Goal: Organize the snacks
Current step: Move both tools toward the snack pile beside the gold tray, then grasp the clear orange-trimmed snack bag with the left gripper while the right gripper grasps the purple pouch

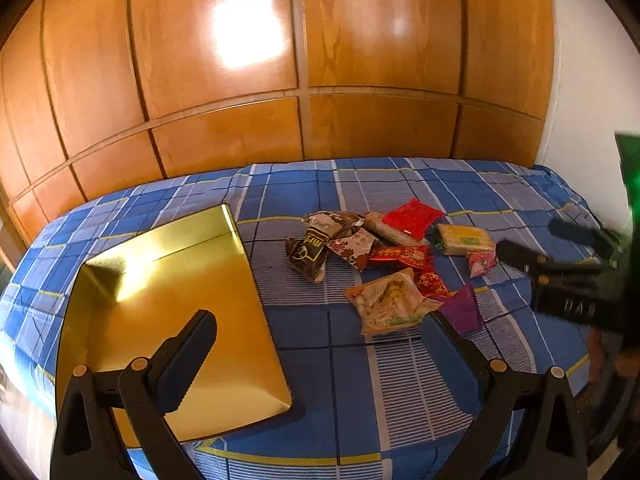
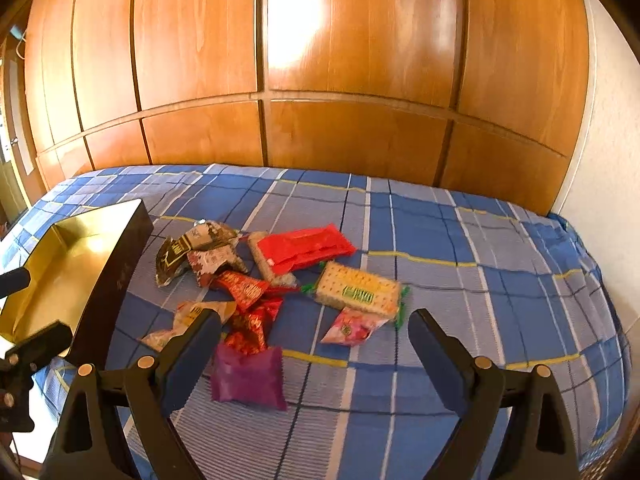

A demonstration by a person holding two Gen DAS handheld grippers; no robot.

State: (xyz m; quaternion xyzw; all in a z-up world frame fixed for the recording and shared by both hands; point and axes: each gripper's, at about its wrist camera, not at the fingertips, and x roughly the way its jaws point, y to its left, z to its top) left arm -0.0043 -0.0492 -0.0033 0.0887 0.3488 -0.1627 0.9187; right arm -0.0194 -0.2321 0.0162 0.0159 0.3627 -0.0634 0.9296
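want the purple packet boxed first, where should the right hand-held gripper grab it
Take the purple packet across its puffy middle, coming down from above with the open right hand-held gripper. It lies flat on the bedspread, nearest the fingers, clear of the red wrappers except at its far edge.

Left gripper (image 1: 320, 324) hangs w/ fingers (image 1: 188, 356) spread wide over the bed (image 1: 400, 380). Gold tray (image 1: 168, 300) lies at left, snack pile (image 1: 392, 264) just right of it. Right gripper (image 1: 536, 248) reaches in from the right edge, fingers apart, near the pile.
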